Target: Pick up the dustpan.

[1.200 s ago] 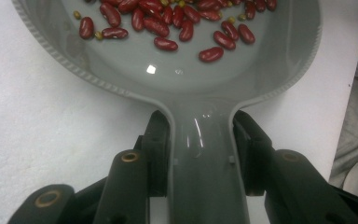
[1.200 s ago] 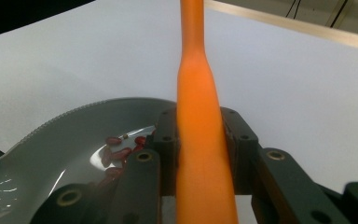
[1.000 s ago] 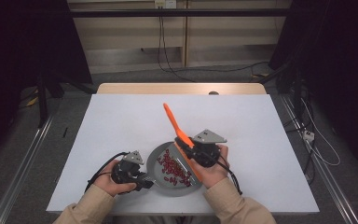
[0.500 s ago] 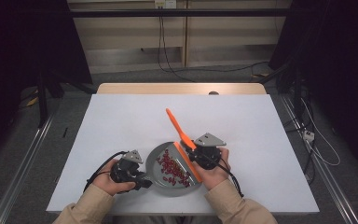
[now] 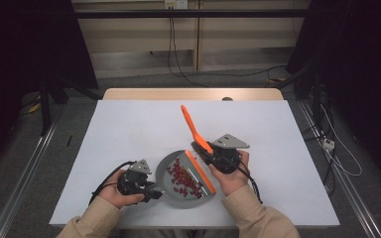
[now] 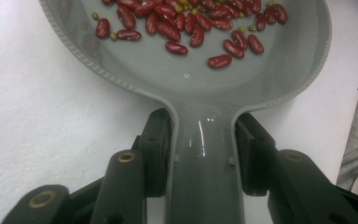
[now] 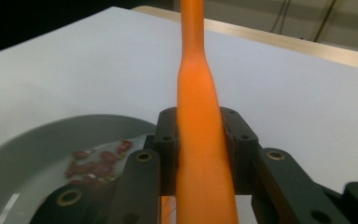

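As the left gripper eased its jaws around the dustpan handle on the counter, the right gripper, clamped on the brush, had swept the beans in, nearly finishing.

- One grey dustpan, at 6 o'clock on the table.
- One orange brush, at 12 o'clock from the pan.
- Many red beans, uncountable.
- Two grippers.
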A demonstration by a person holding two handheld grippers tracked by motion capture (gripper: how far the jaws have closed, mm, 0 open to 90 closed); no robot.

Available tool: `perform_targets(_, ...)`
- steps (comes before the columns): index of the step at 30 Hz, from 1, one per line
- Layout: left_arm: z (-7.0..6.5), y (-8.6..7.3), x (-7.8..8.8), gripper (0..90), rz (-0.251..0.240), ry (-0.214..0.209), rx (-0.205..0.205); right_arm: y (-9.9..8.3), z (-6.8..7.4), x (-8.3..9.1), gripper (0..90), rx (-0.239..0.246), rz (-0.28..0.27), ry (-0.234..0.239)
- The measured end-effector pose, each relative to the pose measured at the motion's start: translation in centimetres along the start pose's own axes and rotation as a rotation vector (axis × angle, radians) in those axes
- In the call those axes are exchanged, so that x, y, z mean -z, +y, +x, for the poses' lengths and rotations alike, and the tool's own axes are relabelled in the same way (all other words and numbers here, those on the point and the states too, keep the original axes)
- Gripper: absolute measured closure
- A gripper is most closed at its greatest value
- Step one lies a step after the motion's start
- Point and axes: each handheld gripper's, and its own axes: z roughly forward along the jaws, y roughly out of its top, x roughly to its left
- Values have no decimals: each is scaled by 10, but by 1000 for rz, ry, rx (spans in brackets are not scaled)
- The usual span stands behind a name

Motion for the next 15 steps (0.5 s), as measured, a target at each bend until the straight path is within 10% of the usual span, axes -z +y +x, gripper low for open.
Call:
perform_targets(8, -4, 4, -8, 625, 23, 29, -8, -11, -12, -9, 713, 54, 66, -67)
perform_targets(15, -2, 8, -10, 635, 28, 29, -1, -14, 20, -13, 712, 96, 75, 21)
